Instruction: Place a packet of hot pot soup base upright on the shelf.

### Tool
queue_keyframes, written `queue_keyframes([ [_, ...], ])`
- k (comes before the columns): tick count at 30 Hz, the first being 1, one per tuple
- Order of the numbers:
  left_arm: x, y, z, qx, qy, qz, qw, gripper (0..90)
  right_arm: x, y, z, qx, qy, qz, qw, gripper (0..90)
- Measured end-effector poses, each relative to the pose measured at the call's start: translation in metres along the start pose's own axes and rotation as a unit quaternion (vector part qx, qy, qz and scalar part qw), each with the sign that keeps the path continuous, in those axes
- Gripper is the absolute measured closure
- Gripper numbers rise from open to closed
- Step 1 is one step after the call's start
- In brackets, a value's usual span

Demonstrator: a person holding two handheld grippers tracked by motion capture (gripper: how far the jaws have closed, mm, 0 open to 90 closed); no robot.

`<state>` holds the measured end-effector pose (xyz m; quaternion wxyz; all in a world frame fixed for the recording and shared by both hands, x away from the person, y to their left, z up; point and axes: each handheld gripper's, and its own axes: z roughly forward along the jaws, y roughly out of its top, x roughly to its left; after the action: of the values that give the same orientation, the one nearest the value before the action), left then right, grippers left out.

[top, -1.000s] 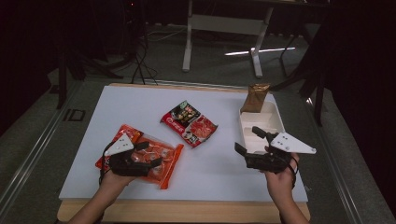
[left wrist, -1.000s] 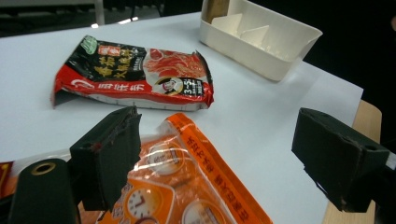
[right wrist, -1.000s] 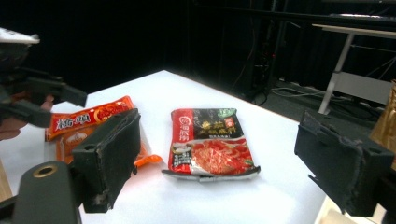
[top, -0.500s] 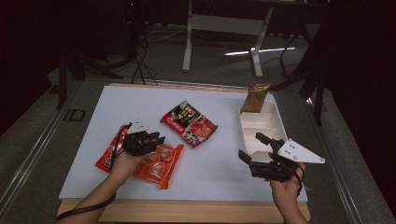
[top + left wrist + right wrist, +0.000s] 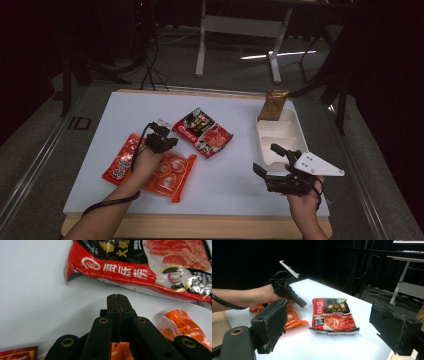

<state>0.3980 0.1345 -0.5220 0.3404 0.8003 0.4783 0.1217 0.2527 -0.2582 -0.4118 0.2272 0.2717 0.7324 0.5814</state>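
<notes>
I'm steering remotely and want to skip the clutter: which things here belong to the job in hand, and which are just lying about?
In the job:
left gripper, shut, nosing toward the red-and-black packet
orange pouch under that hand
red pouch beside it

Lying about:
right gripper, open, holding nothing
white tray
brown bag behind the tray

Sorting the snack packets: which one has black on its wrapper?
The middle packet, black and red, just ahead of the left gripper. The other two are plain red and orange.
</notes>
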Motion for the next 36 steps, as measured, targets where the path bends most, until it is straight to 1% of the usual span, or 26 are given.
queue_keyframes([
  [3, 0.000, 0.002, 0.005, 0.005, 0.006, -0.001, 1.0000, 89.5, 0.000, 0.000, 0.001, 0.002, 0.002, -0.001, 1.0000, 14.7],
  [4, 0.001, 0.005, 0.010, 0.013, 0.011, -0.008, 0.9998, 89.5, 0.000, -0.001, 0.002, 0.003, 0.004, 0.000, 1.0000, 14.7],
  [8, 0.002, 0.012, 0.021, 0.029, 0.007, -0.008, 0.9995, 89.4, 0.001, -0.002, 0.002, 0.006, 0.008, 0.001, 1.0000, 14.7],
  [10, 0.001, 0.013, 0.022, 0.029, 0.004, -0.006, 0.9995, 89.4, 0.001, -0.002, 0.002, 0.005, 0.009, 0.000, 0.9999, 14.7],
  [11, 0.000, 0.017, 0.026, 0.029, -0.001, -0.009, 0.9995, 89.4, 0.001, -0.002, 0.001, 0.004, 0.010, -0.002, 0.9999, 14.7],
  [14, -0.004, 0.020, 0.033, 0.038, 0.002, -0.005, 0.9993, 89.4, 0.001, -0.003, 0.001, 0.004, 0.011, -0.001, 0.9999, 14.7],
  [17, -0.004, 0.021, 0.039, 0.037, 0.006, -0.010, 0.9992, 89.4, 0.001, -0.003, 0.001, 0.004, 0.012, -0.001, 0.9999, 14.7],
  [20, -0.002, 0.023, 0.042, 0.034, 0.006, -0.021, 0.9992, 89.5, 0.002, -0.003, 0.001, 0.004, 0.012, -0.005, 0.9999, 14.7],
  [23, -0.002, 0.028, 0.045, 0.036, 0.008, -0.019, 0.9991, 89.5, 0.003, -0.003, 0.002, 0.007, 0.014, -0.006, 0.9999, 14.7],
  [24, -0.002, 0.029, 0.046, 0.037, 0.008, -0.021, 0.9991, 89.5, 0.003, -0.004, 0.002, 0.007, 0.014, -0.005, 0.9999, 14.7],
  [25, -0.001, 0.031, 0.047, 0.037, 0.010, -0.017, 0.9991, 89.5, 0.003, -0.004, 0.003, 0.008, 0.014, -0.004, 0.9999, 14.7],
  [27, -0.001, 0.035, 0.049, 0.037, 0.009, -0.022, 0.9990, 89.5, 0.003, -0.004, 0.003, 0.009, 0.015, -0.005, 0.9998, 14.7],
  [28, -0.001, 0.035, 0.049, 0.037, 0.009, -0.022, 0.9990, 89.5, 0.003, -0.004, 0.003, 0.009, 0.015, -0.005, 0.9998, 14.7],
  [29, 0.000, 0.038, 0.051, 0.038, 0.011, -0.019, 0.9990, 89.5, 0.003, -0.004, 0.003, 0.009, 0.015, -0.005, 0.9998, 14.7],
  [30, 0.001, 0.041, 0.054, 0.038, 0.013, -0.021, 0.9990, 89.5, 0.004, -0.004, 0.003, 0.009, 0.016, -0.005, 0.9998, 14.7],
  [33, 0.002, 0.045, 0.058, 0.040, 0.012, -0.020, 0.9989, 89.5, 0.004, -0.005, 0.003, 0.010, 0.016, -0.006, 0.9998, 14.7],
  [35, 0.003, 0.048, 0.060, 0.042, 0.011, -0.024, 0.9988, 89.5, 0.003, -0.005, 0.004, 0.011, 0.017, -0.004, 0.9998, 14.7],
  [36, 0.003, 0.049, 0.061, 0.045, 0.010, -0.022, 0.9987, 89.5, 0.003, -0.005, 0.004, 0.012, 0.017, -0.004, 0.9998, 14.7],
])
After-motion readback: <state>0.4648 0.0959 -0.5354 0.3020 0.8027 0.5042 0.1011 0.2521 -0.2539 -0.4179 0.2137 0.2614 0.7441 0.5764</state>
